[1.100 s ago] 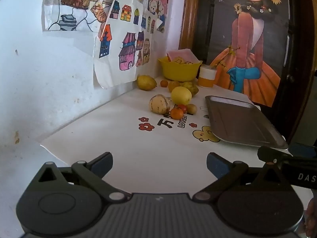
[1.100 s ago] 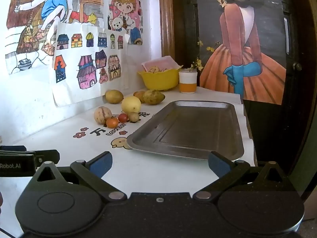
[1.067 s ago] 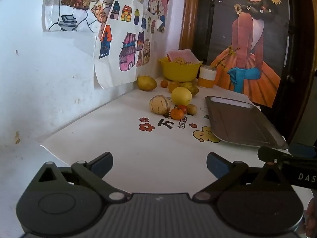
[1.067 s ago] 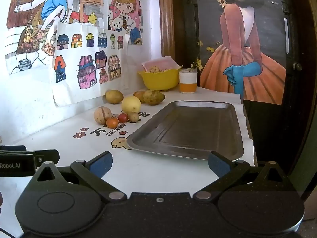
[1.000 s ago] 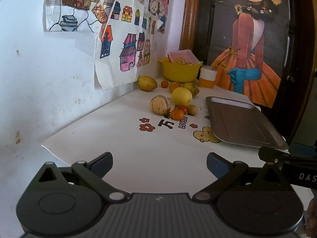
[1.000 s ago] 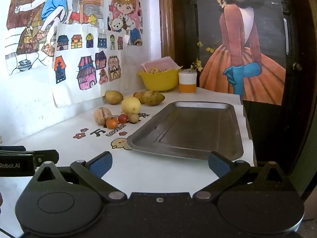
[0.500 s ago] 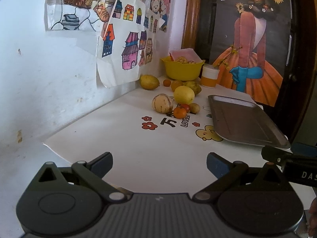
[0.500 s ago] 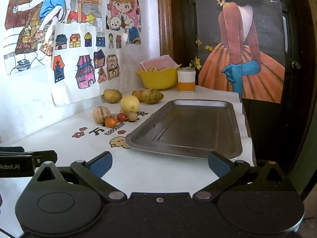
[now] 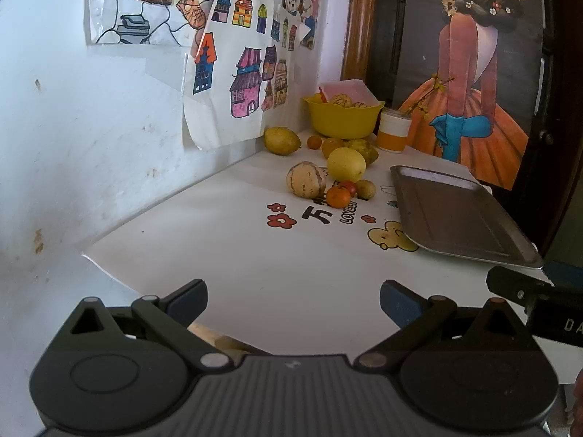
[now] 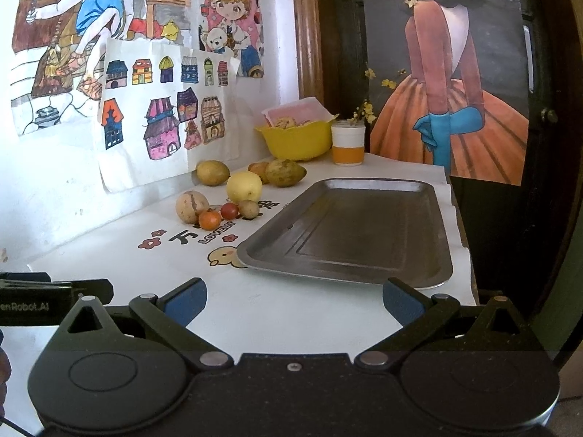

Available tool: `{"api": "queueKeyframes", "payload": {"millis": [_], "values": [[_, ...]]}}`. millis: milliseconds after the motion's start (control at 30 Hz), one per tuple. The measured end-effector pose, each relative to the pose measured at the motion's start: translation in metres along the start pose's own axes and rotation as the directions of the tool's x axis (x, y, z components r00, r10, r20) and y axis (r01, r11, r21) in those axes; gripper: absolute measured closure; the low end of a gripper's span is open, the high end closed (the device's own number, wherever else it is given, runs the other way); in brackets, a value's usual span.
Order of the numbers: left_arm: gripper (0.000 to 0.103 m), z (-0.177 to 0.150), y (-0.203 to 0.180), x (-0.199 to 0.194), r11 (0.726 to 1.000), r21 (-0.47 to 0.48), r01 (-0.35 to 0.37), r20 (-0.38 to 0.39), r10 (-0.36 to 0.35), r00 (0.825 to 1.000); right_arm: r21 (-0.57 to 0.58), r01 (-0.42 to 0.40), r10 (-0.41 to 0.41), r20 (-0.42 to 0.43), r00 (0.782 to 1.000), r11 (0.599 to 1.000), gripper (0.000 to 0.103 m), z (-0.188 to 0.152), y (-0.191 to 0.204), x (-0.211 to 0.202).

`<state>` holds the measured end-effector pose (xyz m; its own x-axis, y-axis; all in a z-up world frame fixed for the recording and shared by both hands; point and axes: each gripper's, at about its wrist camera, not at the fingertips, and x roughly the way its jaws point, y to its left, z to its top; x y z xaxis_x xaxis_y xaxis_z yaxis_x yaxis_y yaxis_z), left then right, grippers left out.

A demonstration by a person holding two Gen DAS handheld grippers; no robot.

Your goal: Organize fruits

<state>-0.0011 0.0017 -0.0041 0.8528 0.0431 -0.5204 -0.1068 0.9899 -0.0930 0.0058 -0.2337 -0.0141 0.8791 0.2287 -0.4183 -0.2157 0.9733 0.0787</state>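
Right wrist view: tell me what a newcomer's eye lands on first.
The big empty metal tray dominates the white table, right of centre. To its left sits a loose cluster of fruit: a yellow lemon, a striped pale melon and a small orange tomato. Behind, a yellow bowl stands by the wall, under bright children's drawings.

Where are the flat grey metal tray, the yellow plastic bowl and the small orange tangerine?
flat grey metal tray [image 10: 368, 233], right wrist view, bare floor of the tray.
yellow plastic bowl [image 10: 297, 142], right wrist view, front wall.
small orange tangerine [image 9: 337, 196], left wrist view, middle of its skin.
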Motion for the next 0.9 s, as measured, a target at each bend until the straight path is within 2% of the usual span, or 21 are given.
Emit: {"api": "queueKeyframes", "payload": {"millis": [667, 900], "values": [[0.0, 0.001, 0.003, 0.001, 1.0, -0.008, 0.003, 0.001, -0.003, 1.0, -0.003, -0.006, 0.006, -0.006, 1.0, 1.0, 0.001, -0.001, 0.003, 0.002], [0.0, 0.015, 0.004, 0.008, 0.999, -0.002, 0.032, -0.022, -0.032, 0.999, -0.047, -0.032, 0.032, 0.0, 0.999, 0.998, 0.001, 0.009, 0.005, 0.009]]}}
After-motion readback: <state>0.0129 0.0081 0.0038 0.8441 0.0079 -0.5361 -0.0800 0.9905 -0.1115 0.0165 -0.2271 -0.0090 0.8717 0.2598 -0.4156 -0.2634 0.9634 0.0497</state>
